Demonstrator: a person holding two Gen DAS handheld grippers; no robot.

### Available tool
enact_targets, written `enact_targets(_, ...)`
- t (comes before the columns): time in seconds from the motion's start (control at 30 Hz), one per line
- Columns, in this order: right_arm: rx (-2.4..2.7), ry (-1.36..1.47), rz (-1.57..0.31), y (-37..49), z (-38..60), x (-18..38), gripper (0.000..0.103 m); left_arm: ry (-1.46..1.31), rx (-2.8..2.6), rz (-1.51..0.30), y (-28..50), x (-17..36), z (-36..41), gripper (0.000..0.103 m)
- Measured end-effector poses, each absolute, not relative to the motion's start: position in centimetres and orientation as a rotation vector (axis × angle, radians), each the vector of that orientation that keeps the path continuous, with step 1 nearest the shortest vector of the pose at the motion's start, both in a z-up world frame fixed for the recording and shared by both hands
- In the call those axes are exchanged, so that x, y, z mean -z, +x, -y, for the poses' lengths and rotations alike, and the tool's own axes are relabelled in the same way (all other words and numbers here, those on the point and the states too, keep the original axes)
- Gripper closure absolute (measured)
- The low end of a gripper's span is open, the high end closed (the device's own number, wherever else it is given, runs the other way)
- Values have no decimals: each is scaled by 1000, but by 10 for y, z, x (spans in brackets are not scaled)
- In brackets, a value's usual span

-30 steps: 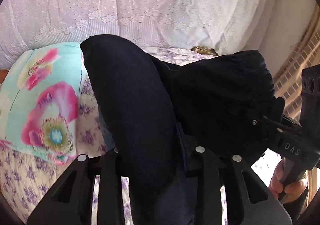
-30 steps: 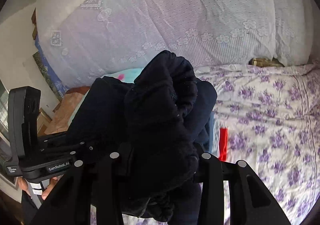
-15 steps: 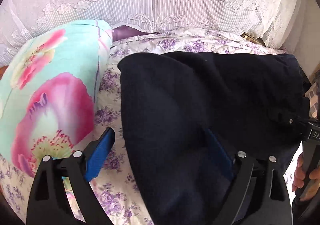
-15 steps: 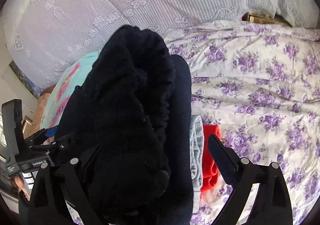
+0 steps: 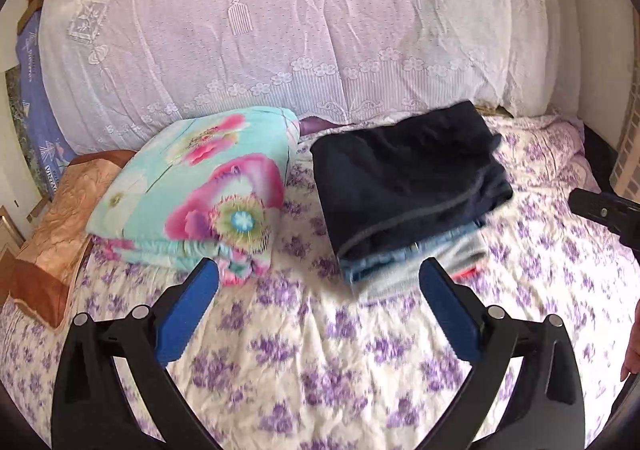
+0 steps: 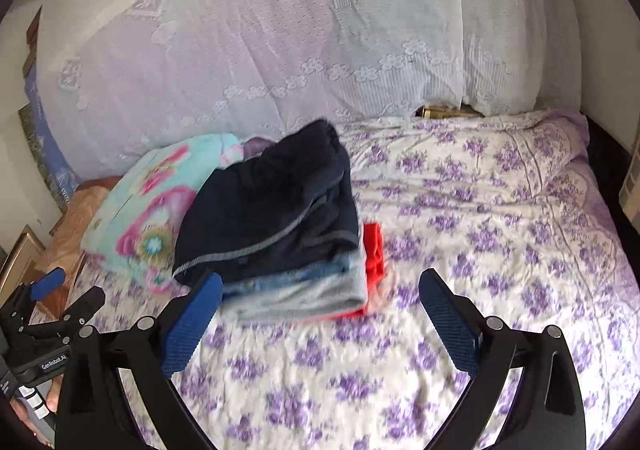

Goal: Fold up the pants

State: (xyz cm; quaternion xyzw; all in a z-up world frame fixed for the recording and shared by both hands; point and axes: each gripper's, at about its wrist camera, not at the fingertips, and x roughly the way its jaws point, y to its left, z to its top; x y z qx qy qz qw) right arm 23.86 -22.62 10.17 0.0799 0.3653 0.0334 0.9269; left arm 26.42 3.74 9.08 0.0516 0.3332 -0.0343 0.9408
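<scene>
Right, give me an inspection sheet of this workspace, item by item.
Surface: bed, purple-flower sheet.
Job's things: dark pants folded, topping a stack of blue, grey and red clothes.
Clutter: floral quilt folded, left of the stack, apart from it.
Grippers: left gripper and right gripper both have jaws wide apart, holding nothing, short of the stack.
Cables: nothing seen.
Surroundings: white lace cover behind the bed; brown cushion at left.

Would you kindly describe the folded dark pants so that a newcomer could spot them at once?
Start at the bed with the purple-flowered sheet. Near its head, beside the turquoise floral quilt, sits a short stack of folded clothes. The pants are its top layer: the only navy piece, edged with a pale seam, above blue denim, grey and red items.
</scene>
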Motion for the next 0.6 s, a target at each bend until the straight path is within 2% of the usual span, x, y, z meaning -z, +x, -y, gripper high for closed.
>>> enact_targets(0.1,-80,176,-811,197,219,-53,4,80,77,-651,200,-65,-32,5)
enact_targets(0.23,22,94,-800,165,205,-10,4,17,52,-646,165,-38,-24,5)
enact_targets(0.47,58,-13,-637,149,189,-1,4,34,11,-590,161,-19,-17,5)
enact_targets(0.6,61,-74,-638,147,181,5,4,7,4,-649,170,-3,-25,5)
